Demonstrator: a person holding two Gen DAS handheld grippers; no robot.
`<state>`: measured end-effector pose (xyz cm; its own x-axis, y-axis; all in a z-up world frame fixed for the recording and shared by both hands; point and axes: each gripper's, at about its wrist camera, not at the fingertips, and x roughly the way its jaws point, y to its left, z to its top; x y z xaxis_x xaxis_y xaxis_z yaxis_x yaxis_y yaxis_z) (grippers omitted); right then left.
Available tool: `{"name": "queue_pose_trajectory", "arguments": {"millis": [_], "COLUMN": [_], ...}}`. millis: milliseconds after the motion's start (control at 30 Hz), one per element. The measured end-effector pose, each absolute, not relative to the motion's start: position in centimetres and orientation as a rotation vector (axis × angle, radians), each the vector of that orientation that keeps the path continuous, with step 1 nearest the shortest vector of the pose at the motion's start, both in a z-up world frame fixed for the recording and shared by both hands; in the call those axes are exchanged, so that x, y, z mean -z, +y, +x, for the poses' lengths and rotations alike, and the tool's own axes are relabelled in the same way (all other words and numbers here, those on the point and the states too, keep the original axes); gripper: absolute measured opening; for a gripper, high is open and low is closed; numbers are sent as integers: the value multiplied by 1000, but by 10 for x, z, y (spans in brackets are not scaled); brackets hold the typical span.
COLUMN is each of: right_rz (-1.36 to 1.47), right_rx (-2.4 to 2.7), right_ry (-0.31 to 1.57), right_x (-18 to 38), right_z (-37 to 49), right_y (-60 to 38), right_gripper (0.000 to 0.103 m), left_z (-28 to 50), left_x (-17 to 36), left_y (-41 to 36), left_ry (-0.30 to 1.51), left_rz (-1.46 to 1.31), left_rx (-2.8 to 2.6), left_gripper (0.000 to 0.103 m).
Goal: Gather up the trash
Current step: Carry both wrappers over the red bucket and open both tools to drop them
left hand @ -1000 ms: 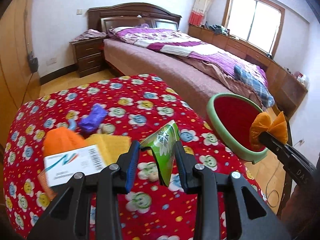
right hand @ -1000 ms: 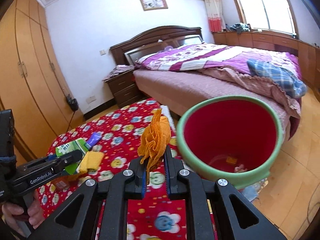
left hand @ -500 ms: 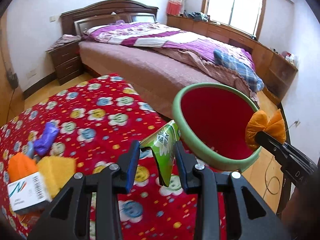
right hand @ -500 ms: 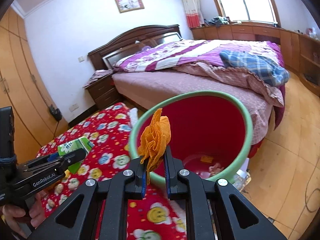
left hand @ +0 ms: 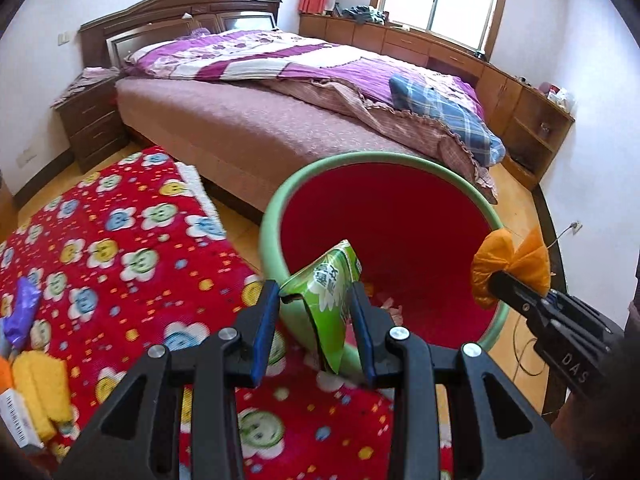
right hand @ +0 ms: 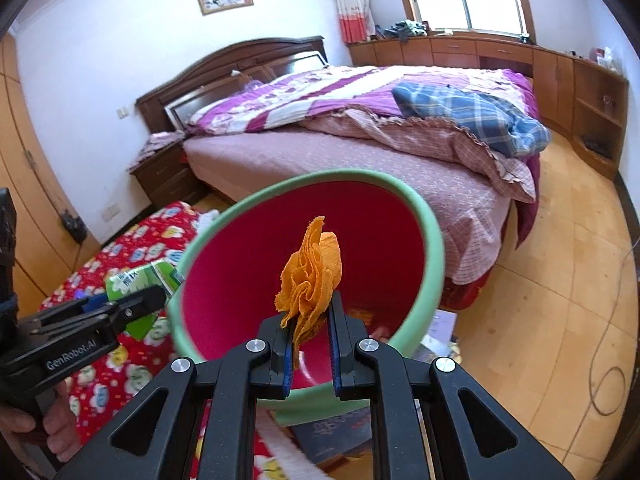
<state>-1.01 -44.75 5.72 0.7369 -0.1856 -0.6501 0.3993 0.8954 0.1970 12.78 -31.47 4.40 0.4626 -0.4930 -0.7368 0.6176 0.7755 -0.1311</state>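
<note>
- Trash lies scattered at the far left of the red flowered surface (left hand: 120, 264): a purple wrapper (left hand: 20, 316), a yellow sponge-like piece (left hand: 38, 392) and a white barcoded box (left hand: 14, 420) at the edge of the left wrist view.
- Further right, the left gripper (left hand: 314, 312) pinches a green snack packet (left hand: 330, 300) between its blue-padded fingers (left hand: 264, 332); the packet hangs crumpled, its upper end over the near rim of the bin.
- From the right wrist view the same packet (right hand: 140, 280) shows just left of the bin's rim, held by the left gripper (right hand: 132, 304), with a bare hand (right hand: 44, 432) on the handle below.
- A green bin (left hand: 272, 236) with a red inside stands past the surface's edge, near the bed (left hand: 260, 132); small scraps lie at its bottom.
- To the right, the right gripper (right hand: 310, 340) is closed on a crumpled orange paper (right hand: 312, 280), which sticks up from the fingertips over the bin's open mouth (right hand: 432, 240).
- In the left wrist view that orange paper (left hand: 508, 264) sits at the bin's right rim, clamped in the right gripper (left hand: 504, 284).
- A blue plaid cloth (right hand: 472, 116) lies on the bed, and wooden cabinets (right hand: 580, 92) line the far right wall.
</note>
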Motion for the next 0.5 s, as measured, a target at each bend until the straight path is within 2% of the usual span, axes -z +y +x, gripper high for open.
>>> {"name": "queue_pose_trajectory", "arguments": {"millis": [267, 467, 500], "right_rz": [304, 316, 319], "right_rx": [346, 349, 348], "right_ry": [714, 731, 733], "right_x": [-47, -43, -43], "right_z": [0, 5, 5], "right_y": [-456, -462, -462], "right_gripper": [15, 18, 21], "left_z": [137, 143, 143], "left_x": [-34, -35, -37], "left_y": [-329, -325, -324], "left_ry": [858, 868, 863], "left_rz": [155, 121, 118], "left_rx": [701, 711, 710], "left_gripper": [44, 46, 46]}}
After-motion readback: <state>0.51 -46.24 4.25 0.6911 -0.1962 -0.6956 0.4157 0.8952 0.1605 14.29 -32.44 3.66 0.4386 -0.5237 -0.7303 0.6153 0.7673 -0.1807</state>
